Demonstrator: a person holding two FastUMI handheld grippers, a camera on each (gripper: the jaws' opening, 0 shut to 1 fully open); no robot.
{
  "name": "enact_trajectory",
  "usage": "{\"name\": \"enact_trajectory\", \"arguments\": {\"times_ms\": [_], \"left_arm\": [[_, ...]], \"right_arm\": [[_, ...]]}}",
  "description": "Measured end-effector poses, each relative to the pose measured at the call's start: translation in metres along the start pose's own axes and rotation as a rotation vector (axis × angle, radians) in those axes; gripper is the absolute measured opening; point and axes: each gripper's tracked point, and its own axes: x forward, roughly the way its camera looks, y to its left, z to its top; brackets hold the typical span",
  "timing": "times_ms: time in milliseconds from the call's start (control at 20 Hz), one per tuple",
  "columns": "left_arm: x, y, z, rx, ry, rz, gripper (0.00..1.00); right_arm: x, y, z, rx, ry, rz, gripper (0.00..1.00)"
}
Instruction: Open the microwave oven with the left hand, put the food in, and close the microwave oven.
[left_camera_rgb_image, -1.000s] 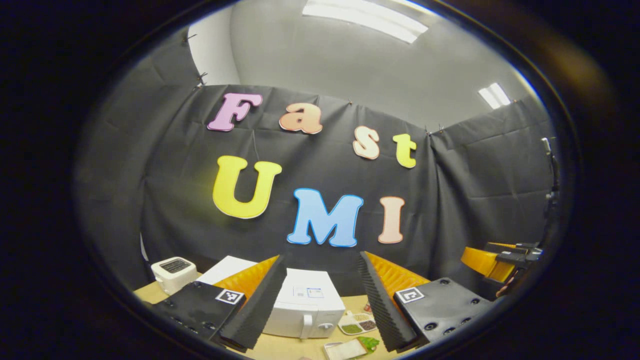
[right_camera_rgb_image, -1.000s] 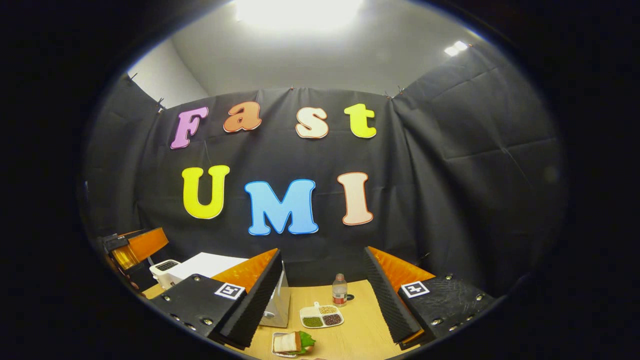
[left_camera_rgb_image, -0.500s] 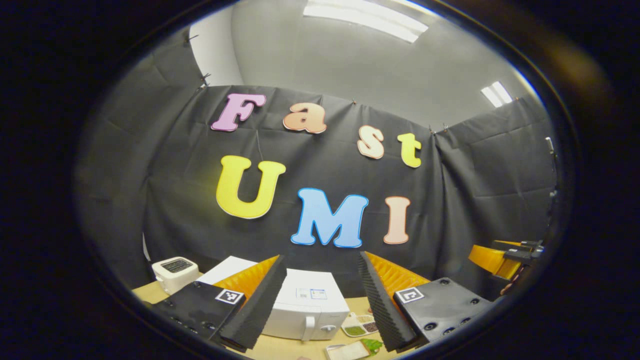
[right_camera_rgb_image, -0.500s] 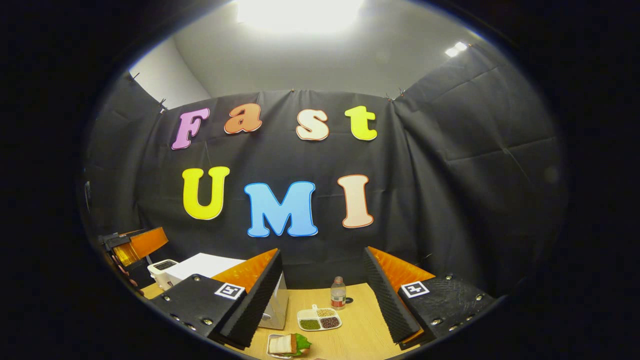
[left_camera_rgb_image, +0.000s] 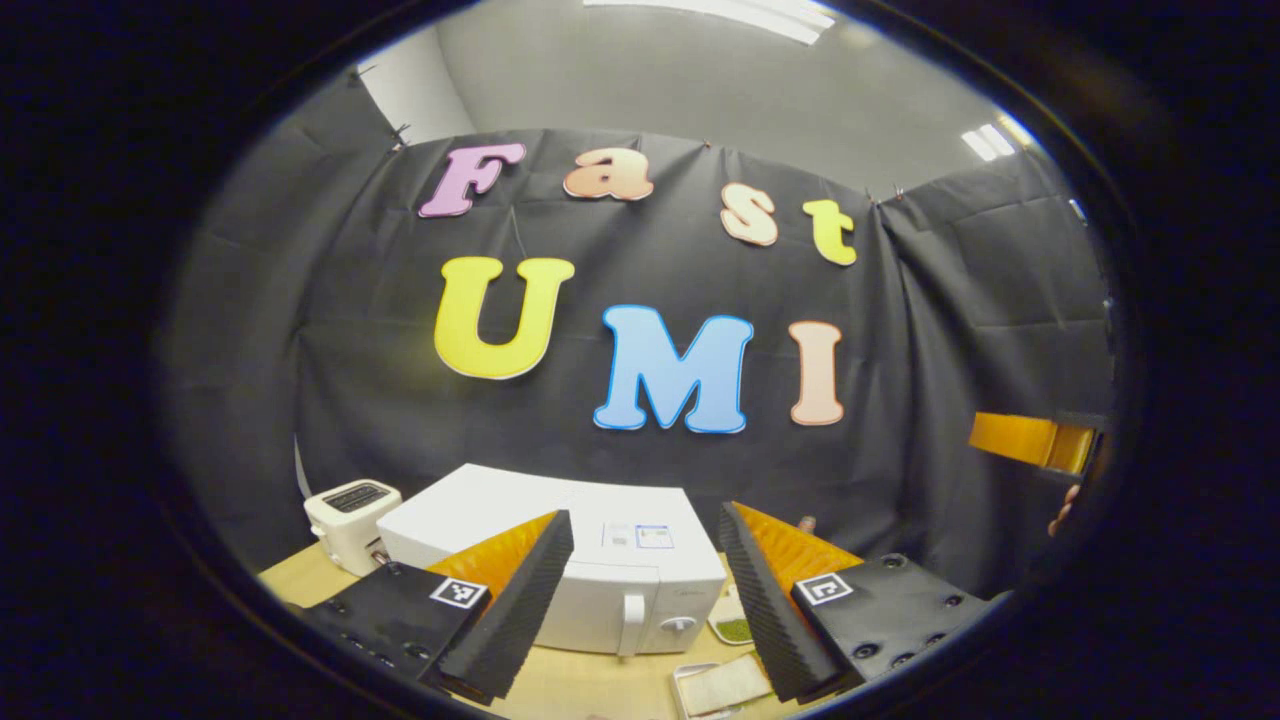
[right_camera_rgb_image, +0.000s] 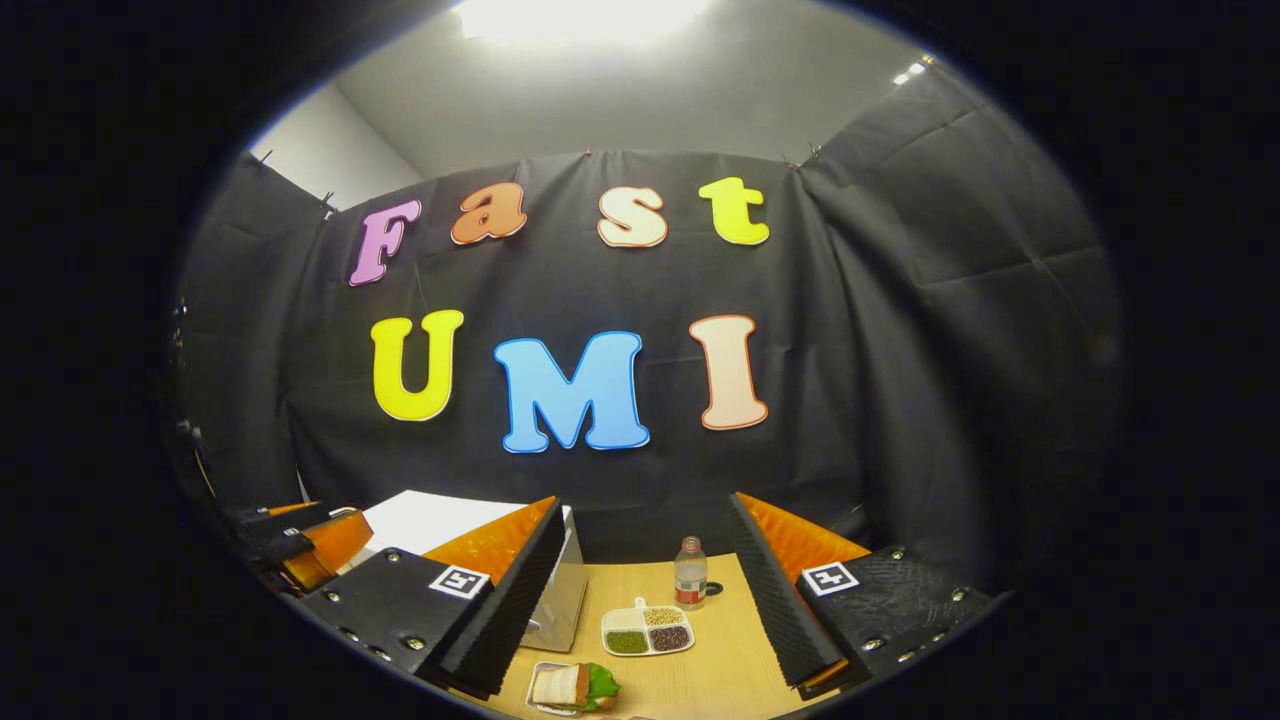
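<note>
A white microwave oven (left_camera_rgb_image: 590, 560) stands on the wooden table, door shut, its vertical handle (left_camera_rgb_image: 631, 624) on the front. My left gripper (left_camera_rgb_image: 640, 610) hovers open a short way before it, handle between the fingers' line of sight. In the right gripper view the microwave (right_camera_rgb_image: 470, 540) sits at the left, and a sandwich with lettuce on a small tray (right_camera_rgb_image: 570, 688) lies near the front edge. My right gripper (right_camera_rgb_image: 645, 625) is open above the table, nothing held. The left gripper (right_camera_rgb_image: 300, 545) shows at the far left there.
A white toaster (left_camera_rgb_image: 350, 510) stands left of the microwave. A divided dish of beans (right_camera_rgb_image: 647, 630) and a small bottle (right_camera_rgb_image: 690, 586) sit mid-table. The right gripper (left_camera_rgb_image: 1035, 440) and a hand show at the far right of the left gripper view.
The left gripper has moved closer to the microwave, which now looks larger. The right gripper view has shifted slightly, and the left gripper there has dropped lower.
</note>
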Motion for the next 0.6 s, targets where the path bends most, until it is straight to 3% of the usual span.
{"name": "enact_trajectory", "arguments": {"times_ms": [250, 600], "left_arm": [[0.035, -0.007, -0.084, 0.041, 0.139, -0.024, 0.96], [0.077, -0.011, -0.149, 0.045, 0.239, -0.009, 0.97]], "right_arm": [[0.016, -0.007, -0.021, -0.005, 0.025, 0.028, 0.98], [0.033, -0.019, -0.043, -0.009, 0.079, 0.043, 0.98]]}}
